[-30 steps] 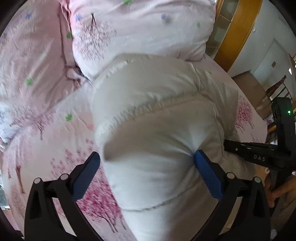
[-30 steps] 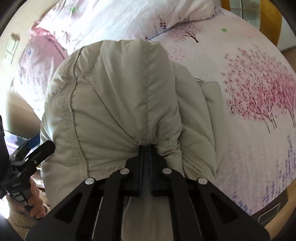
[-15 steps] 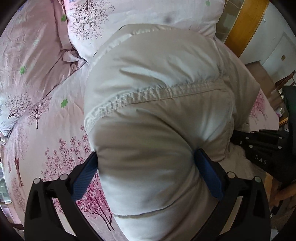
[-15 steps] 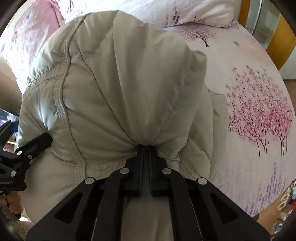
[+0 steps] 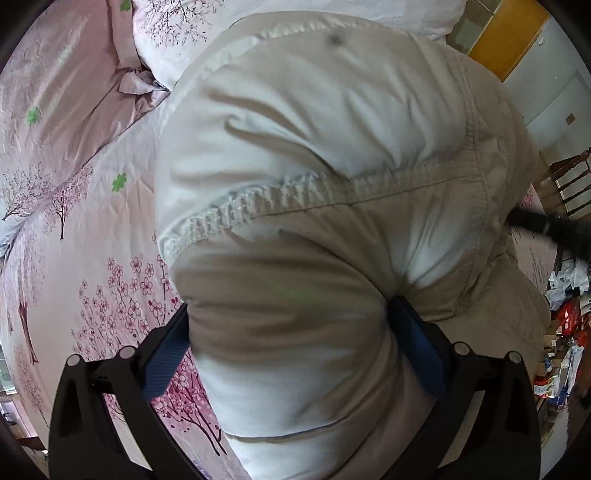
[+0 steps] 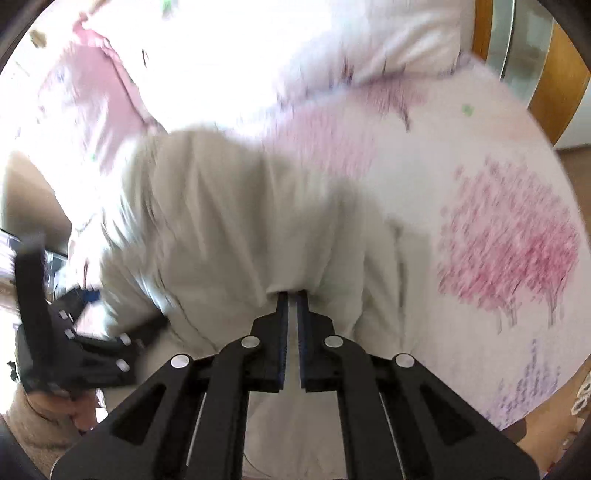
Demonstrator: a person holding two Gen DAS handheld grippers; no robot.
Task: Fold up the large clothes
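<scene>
Jacket (image 5: 314,206) bunched above flowered bed sheet (image 5: 92,229), filling frame from 6 to 12 o'clock. Left gripper (image 5: 288,343) spread wide, 2 blue pads pressing a thick padded roll. Right gripper (image 6: 291,299) nearly pressed together, a narrow gap showing, fabric gathered at tips; view blurred. Pillow (image 5: 332,11) at 12 o'clock. Fold judged partway: garment gathered, not laid flat; smoothing and further folds left.

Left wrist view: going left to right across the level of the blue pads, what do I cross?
Blossom-print sheet → left blue pad → padded beige jacket bulging between the pads → right blue pad → floor clutter.
</scene>
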